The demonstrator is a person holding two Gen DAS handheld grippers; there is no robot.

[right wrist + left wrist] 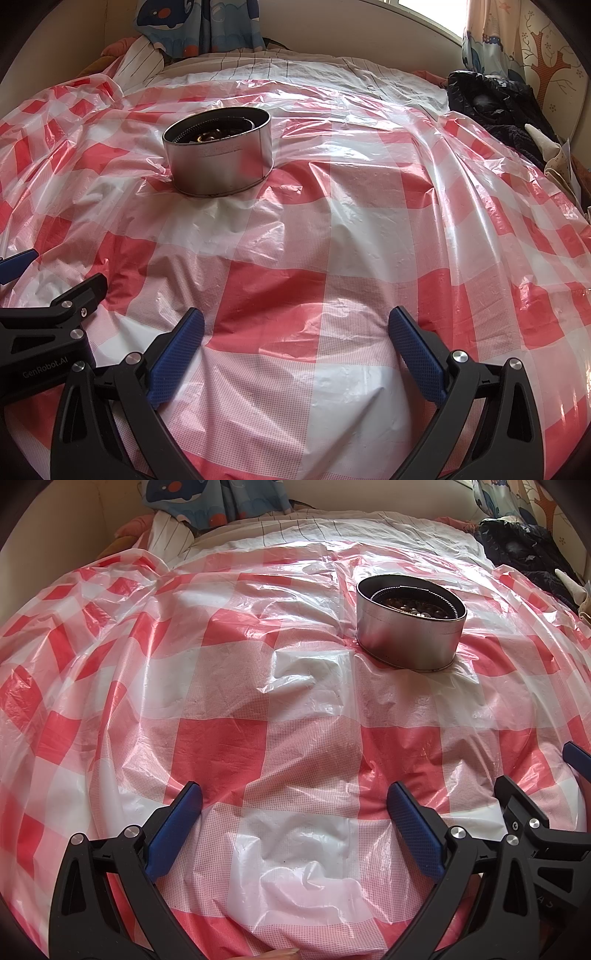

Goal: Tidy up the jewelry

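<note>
The round metal tin [410, 627] stands upright at about one o'clock in the left wrist view and eleven o'clock in the right wrist view, well apart from both tools, holding dark beaded jewelry [415, 607] whose kind cannot be told. It rests on a thin checked plastic sheet [258, 709] spread over a bed, which sags around its base. The left tongs [293, 825] and right tongs [295, 347] are both spread and hold nothing. Assessed risks: the soft bedding may let the tin tip under a one-sided push; the slick sheet may slide or bunch, dragging the tin; small beads could spill into the folds and be lost.
</note>
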